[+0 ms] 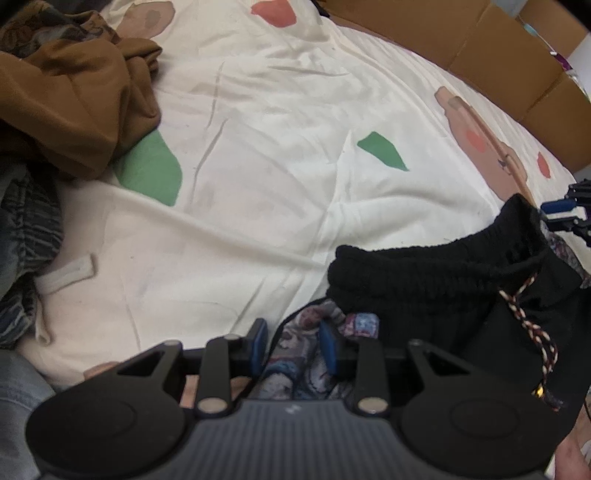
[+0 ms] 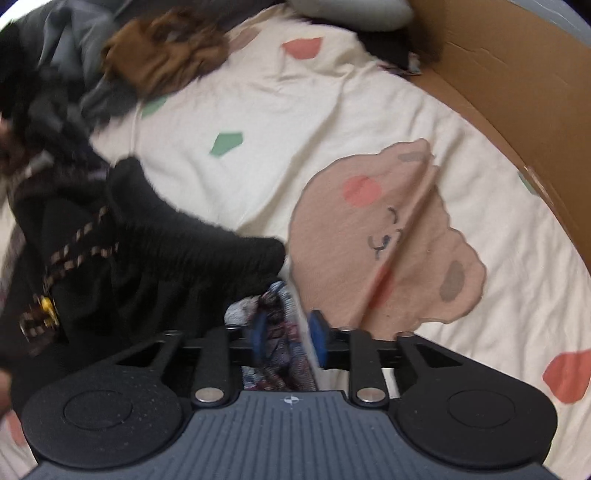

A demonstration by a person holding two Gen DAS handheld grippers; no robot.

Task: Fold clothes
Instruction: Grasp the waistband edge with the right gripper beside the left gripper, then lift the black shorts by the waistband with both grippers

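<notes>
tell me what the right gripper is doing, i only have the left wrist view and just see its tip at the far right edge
Observer: The right gripper has patterned fabric of the black garment between its blue pads; they look closed on it, though the view is blurred.
Operator: anything on the bed ahead of it
Observer: A large bear face print on the bed sheet, with a diagonal crease running through it.
Operator: any other clothes i cant see
Observer: Yes, grey clothing lies beside the brown garment at the far end of the bed.
</notes>
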